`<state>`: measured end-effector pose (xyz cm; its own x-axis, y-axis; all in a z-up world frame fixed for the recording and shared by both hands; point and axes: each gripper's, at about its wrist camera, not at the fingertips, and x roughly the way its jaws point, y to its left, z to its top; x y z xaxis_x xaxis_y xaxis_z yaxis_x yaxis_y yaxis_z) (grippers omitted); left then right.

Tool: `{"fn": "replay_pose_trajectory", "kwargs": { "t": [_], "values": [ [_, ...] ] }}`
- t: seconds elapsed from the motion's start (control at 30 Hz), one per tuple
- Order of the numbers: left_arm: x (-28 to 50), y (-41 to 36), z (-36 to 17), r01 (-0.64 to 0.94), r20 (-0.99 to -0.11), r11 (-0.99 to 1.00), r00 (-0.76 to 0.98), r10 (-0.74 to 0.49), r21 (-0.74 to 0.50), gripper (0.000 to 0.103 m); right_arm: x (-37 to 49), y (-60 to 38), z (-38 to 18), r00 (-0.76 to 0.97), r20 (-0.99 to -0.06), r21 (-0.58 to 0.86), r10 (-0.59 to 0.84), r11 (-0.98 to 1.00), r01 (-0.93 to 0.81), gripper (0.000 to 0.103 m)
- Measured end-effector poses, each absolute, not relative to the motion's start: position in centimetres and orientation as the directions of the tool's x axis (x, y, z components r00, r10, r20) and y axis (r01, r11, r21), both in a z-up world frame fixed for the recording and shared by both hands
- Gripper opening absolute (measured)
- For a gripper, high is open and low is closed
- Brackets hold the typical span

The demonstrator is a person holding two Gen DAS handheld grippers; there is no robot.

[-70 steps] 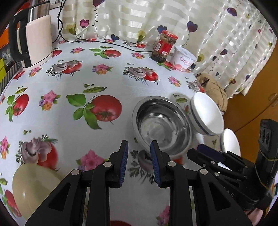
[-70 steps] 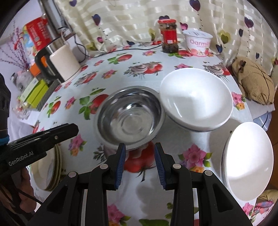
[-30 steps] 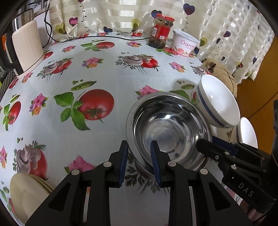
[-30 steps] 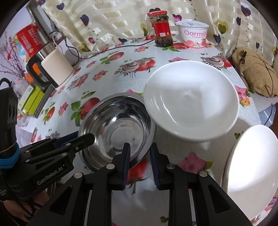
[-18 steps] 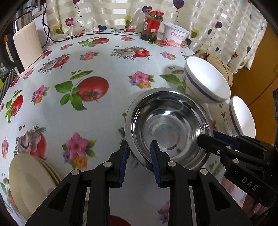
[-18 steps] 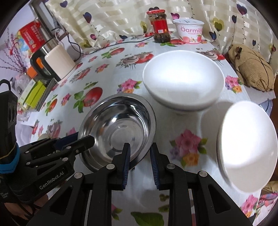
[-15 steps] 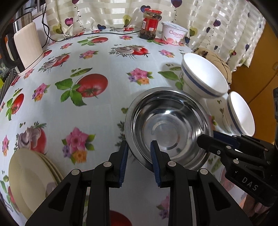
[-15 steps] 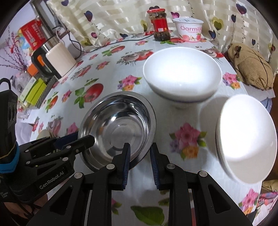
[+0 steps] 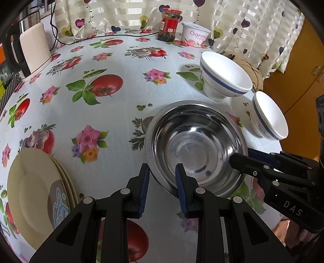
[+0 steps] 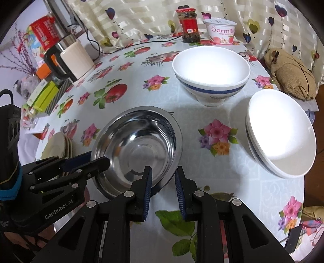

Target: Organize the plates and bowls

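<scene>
Steel bowl (image 9: 194, 145) sits on the fruit-print tablecloth (image 9: 113, 113) by striped curtains (image 9: 125, 14).

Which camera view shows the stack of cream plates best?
The left wrist view shows it best: the stack of cream plates lies large at lower left, with its layered edges and a blue pattern visible. In the right wrist view, the stack is small, partly hidden behind the left tool.

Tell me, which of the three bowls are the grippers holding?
The steel bowl, the only metal one. Both grippers pinch its near rim; the two white bowls with blue bands stand untouched beyond it.
</scene>
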<state>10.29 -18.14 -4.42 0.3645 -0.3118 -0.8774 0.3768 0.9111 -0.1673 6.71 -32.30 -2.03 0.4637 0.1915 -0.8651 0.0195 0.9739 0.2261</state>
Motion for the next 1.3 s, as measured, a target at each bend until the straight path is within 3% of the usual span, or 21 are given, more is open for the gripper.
{"fn": "replay_pose_trajectory", "kwargs": {
  "t": [0.73,0.8,0.87,0.93,1.3],
  "values": [
    [8.7,-16.6,-4.1,0.370,-0.866,0.904,0.356,-0.353,-0.216,0.027,5.3,-31.6,-2.7,0.431,-0.876,0.232,0.215,0.973,-0.013,0.026],
    [8.7,-16.4,-4.0,0.365,-0.862,0.905,0.361,-0.355,-0.220,0.027,5.2,-31.5,-2.8,0.428,-0.878,0.231,0.216,0.973,-0.018,0.028],
    [8.7,-16.1,-3.8,0.360,-0.859,0.906,0.368,-0.357,-0.222,0.027,5.2,-31.6,-2.7,0.429,-0.878,0.227,0.211,0.974,-0.015,0.040],
    [8.7,-15.9,-3.5,0.355,-0.854,0.909,0.381,-0.354,-0.219,0.027,5.1,-31.8,-2.4,0.437,-0.876,0.223,0.205,0.975,-0.011,0.044],
    [8.5,-15.6,-1.2,0.349,-0.827,0.918,0.447,-0.341,-0.190,0.027,4.7,-32.4,-0.2,0.491,-0.853,0.197,0.177,0.980,-0.011,0.045]
  ]
}}
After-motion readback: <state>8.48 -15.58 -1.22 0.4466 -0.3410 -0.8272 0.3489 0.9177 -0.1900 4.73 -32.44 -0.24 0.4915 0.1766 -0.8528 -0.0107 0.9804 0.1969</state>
